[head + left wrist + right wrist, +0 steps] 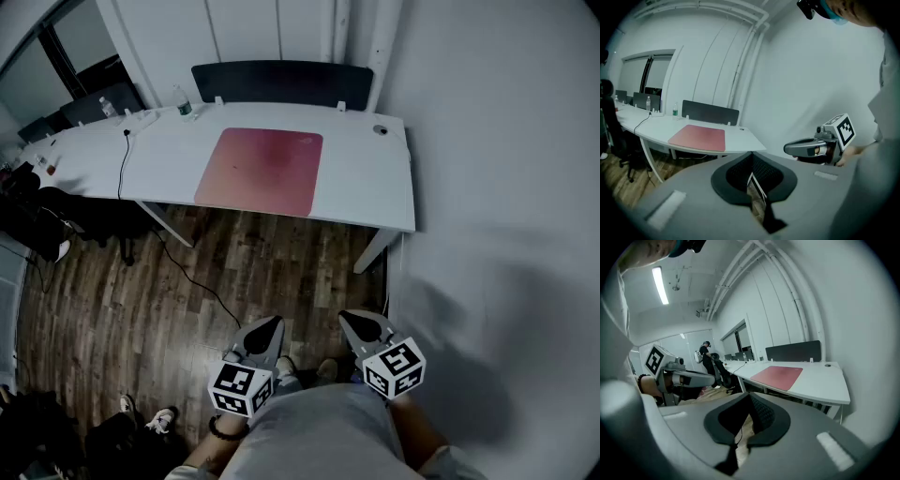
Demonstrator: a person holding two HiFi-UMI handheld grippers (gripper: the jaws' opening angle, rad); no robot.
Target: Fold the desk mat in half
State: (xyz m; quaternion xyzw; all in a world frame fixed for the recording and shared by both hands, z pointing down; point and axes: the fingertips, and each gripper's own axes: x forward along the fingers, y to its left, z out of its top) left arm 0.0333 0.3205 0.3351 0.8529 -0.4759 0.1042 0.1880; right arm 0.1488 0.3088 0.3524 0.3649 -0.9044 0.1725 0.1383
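While both claws hang low in front of the person's body, well back from the bench [370, 183], the pink desk mat [262, 171] lies flat and unfolded on the white top, its near side close to the front edge

Own view of the left claw [751, 174]: jaws pressed together, nothing pinched; a sliver of wood floor [187, 281] shows below the pads. Own view of the right claw [749, 412]: jaws also closed at the tips, empty. The two sit side by side, apart, both tipped a little downward and aimed toward the bench; each shows in the other's view, marker cube at the rear

Behind the mat a dark divider panel [281, 82] runs along the bench's back edge. A water bottle [185, 101] stands left of the panel. A black cable [123, 161] crosses the top left of the mat and trails down onto the floor. Far down the room, in the right gripper view, a second person [707, 357] stands beside further desks
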